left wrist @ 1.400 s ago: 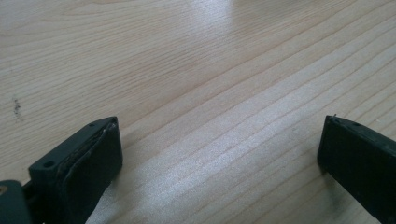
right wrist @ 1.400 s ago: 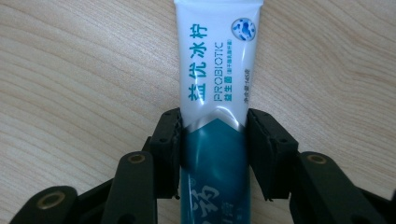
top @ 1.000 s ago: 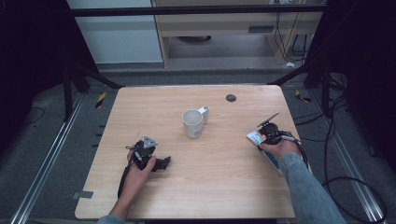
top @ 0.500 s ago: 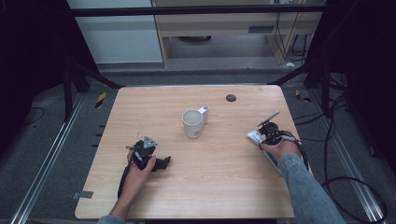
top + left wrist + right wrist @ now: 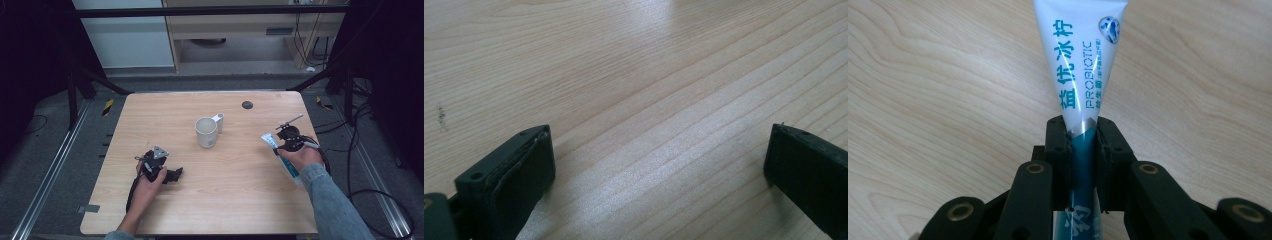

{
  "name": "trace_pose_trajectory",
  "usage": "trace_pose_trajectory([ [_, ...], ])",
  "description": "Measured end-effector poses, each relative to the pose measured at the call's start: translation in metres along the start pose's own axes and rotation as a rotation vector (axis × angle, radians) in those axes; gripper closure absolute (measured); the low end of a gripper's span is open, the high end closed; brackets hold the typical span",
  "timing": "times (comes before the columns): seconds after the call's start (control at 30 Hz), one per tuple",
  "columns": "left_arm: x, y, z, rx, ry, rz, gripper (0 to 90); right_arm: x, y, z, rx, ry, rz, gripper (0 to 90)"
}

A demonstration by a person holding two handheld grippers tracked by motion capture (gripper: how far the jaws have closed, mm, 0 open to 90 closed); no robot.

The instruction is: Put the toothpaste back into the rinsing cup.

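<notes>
The right hand-held gripper (image 5: pixel 1082 140) squeezes a white and blue toothpaste tube (image 5: pixel 1081 65) in the middle of the frame, above the wooden desk (image 5: pixel 938 100).

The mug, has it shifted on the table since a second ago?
No. The mug stands at the same spot below and left of the dark round mark on the table, handle toward that mark.
</notes>
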State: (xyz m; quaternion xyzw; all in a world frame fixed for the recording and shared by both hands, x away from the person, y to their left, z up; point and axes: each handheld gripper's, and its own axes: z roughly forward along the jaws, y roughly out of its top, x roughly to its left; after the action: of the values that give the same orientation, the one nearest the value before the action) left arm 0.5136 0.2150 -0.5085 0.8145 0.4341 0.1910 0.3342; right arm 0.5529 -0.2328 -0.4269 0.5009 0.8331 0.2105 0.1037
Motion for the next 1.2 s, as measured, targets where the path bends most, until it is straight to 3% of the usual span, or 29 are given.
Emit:
trace_pose_trajectory([
  [0.2,0.000,0.000,0.000,-0.001,0.000,-0.001,0.0,0.009,0.011,-0.018,-0.078,0.020,0.005,78.3],
  [0.47,0.000,0.000,0.000,0.000,0.000,-0.001,0.0,0.023,0.022,-0.028,-0.151,0.035,-0.010,78.4],
  [0.7,0.000,0.000,0.000,0.000,0.000,0.000,0.0,0.034,0.033,-0.031,-0.199,0.047,-0.013,78.4],
  [1.2,0.000,0.000,0.000,0.000,0.000,0.001,0.0,0.053,0.056,-0.043,-0.264,0.027,-0.043,78.4],
])
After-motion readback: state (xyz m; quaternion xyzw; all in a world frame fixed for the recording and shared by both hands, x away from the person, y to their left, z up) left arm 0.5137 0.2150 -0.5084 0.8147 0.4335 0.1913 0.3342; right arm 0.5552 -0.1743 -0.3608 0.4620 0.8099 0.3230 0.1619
